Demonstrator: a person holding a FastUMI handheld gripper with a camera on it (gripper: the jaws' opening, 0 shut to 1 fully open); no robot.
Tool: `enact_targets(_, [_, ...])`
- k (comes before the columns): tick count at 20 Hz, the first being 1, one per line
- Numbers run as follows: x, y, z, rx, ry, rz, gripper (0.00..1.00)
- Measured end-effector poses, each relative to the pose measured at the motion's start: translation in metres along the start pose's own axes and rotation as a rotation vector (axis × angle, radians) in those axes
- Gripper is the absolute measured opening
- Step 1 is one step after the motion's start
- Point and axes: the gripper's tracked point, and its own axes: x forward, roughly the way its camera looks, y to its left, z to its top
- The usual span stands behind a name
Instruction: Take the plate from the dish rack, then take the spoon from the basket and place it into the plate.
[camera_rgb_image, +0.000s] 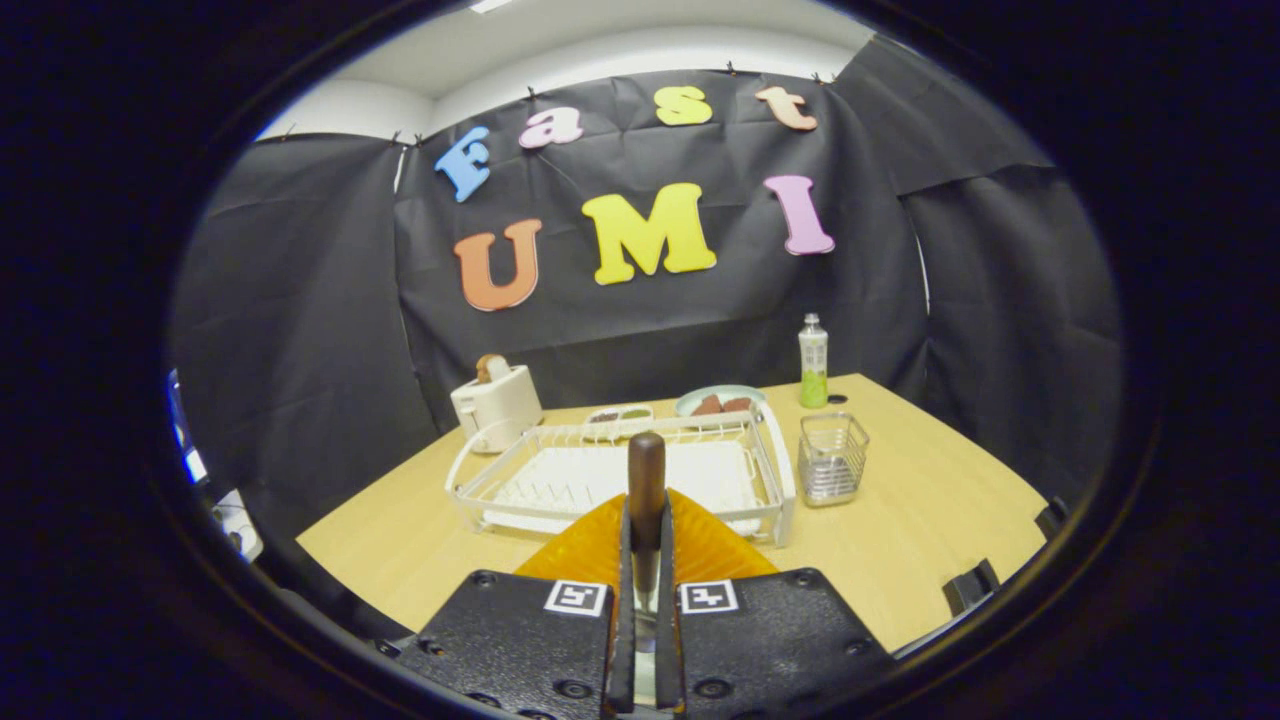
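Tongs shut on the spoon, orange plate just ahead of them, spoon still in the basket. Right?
Not quite. The gripper view shows the spoon out of the basket, clamped upright between the tongs, above the orange plate. The rest is right.

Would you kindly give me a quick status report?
Gripper shut on spoon, brown handle up. Orange plate just ahead, beneath the fingers. Dish rack beyond, basket beside it. Nothing in the way.

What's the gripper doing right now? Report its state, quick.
Gripper: shut on the spoon, whose brown handle stands up between the fingers, above the orange plate.
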Motion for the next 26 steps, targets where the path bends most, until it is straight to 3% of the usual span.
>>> enact_targets(4, [0.0,-0.009,-0.024,-0.027,-0.001,-0.052,0.14])
enact_targets(12, [-0.017,-0.023,-0.016,-0.084,-0.064,-0.101,0.22])
enact_targets(14, [-0.031,-0.028,0.0,-0.09,-0.131,-0.113,0.34])
enact_targets(16, [-0.042,-0.034,0.009,-0.1,-0.171,-0.134,0.58])
enact_targets(19, [-0.058,-0.027,0.01,-0.102,-0.155,-0.101,0.92])
enact_targets(20, [-0.06,-0.024,0.011,-0.093,-0.156,-0.093,1.0])
enact_targets(26, [-0.089,-0.024,0.031,-0.086,-0.191,-0.079,1.0])
